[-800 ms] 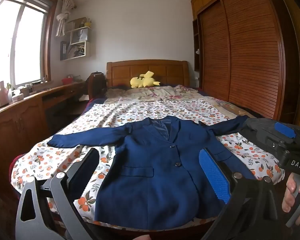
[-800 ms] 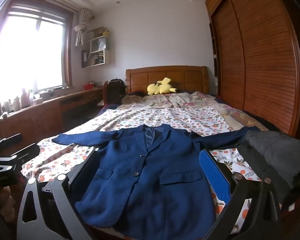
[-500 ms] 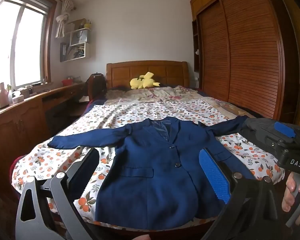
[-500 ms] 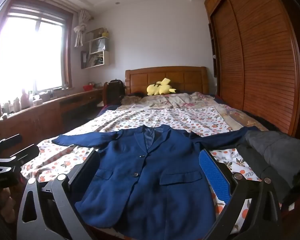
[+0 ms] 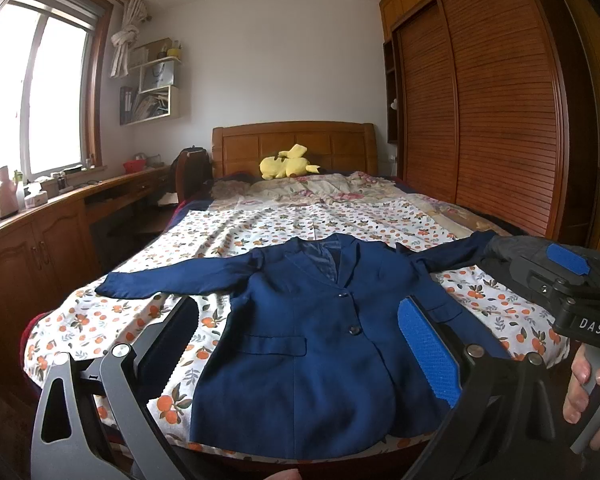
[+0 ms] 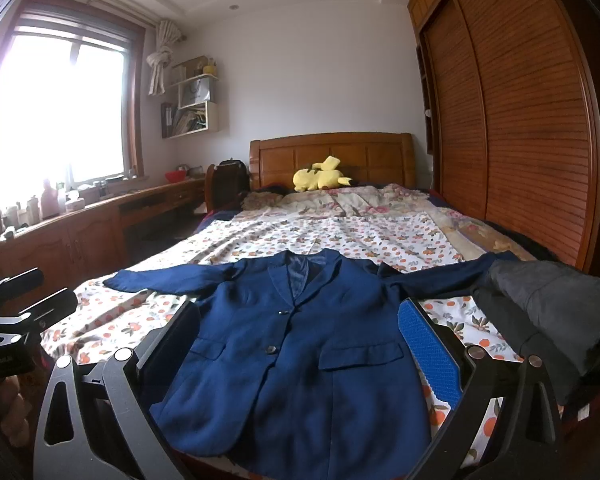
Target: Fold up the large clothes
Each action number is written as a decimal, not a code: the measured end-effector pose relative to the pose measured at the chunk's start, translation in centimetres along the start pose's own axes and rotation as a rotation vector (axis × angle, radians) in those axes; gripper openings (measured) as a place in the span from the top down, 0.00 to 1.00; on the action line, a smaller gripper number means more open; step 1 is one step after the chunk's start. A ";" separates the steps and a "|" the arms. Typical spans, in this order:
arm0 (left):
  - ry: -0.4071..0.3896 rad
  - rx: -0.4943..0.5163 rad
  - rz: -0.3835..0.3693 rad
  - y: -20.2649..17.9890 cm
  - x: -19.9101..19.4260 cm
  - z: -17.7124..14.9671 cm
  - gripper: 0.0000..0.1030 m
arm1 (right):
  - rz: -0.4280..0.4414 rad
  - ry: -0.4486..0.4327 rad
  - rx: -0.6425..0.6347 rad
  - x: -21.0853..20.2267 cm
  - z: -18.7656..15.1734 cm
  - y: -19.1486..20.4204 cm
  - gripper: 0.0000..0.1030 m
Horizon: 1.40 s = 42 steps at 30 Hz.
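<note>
A navy blue jacket (image 5: 292, 392) lies flat and buttoned on the flowered bed sheet (image 5: 300, 220), front up, both sleeves spread sideways. My left gripper (image 5: 296, 340) hovers open above the jacket's lower half, nothing between its fingers. In the right wrist view the same jacket (image 6: 300, 360) fills the foreground, and my right gripper (image 6: 300, 344) stands open over it, also empty. The right gripper (image 5: 556, 272), held by a hand, shows at the right edge of the left view. The left gripper (image 6: 36, 292) shows at the left edge of the right view.
A dark grey garment (image 6: 552, 304) is heaped on the bed's right corner over the jacket's sleeve end. A yellow plush toy (image 5: 286, 166) rests by the wooden headboard. A long wooden desk (image 5: 60, 216) runs along the left, a slatted wardrobe (image 5: 480, 120) along the right.
</note>
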<state>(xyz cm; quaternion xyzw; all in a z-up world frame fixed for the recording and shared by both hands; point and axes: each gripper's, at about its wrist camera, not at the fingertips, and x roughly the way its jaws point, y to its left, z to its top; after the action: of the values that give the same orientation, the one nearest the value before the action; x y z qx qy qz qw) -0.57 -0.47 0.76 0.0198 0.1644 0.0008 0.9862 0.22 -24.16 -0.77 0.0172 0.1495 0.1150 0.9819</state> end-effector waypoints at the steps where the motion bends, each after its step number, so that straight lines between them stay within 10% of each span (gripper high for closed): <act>1: -0.002 0.000 0.001 -0.1 0.0 0.1 0.02 | 0.000 0.000 0.000 0.0 0.0 0.0 0.07; 42: -0.003 0.008 -0.006 -1.0 -0.1 0.0 0.02 | 0.000 -0.001 0.005 0.2 -0.2 -0.3 0.07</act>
<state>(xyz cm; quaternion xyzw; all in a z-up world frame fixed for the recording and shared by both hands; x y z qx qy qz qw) -0.68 -1.49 0.71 0.0234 0.1630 -0.0031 0.9863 0.41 -24.45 -1.06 0.0195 0.1494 0.1147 0.9819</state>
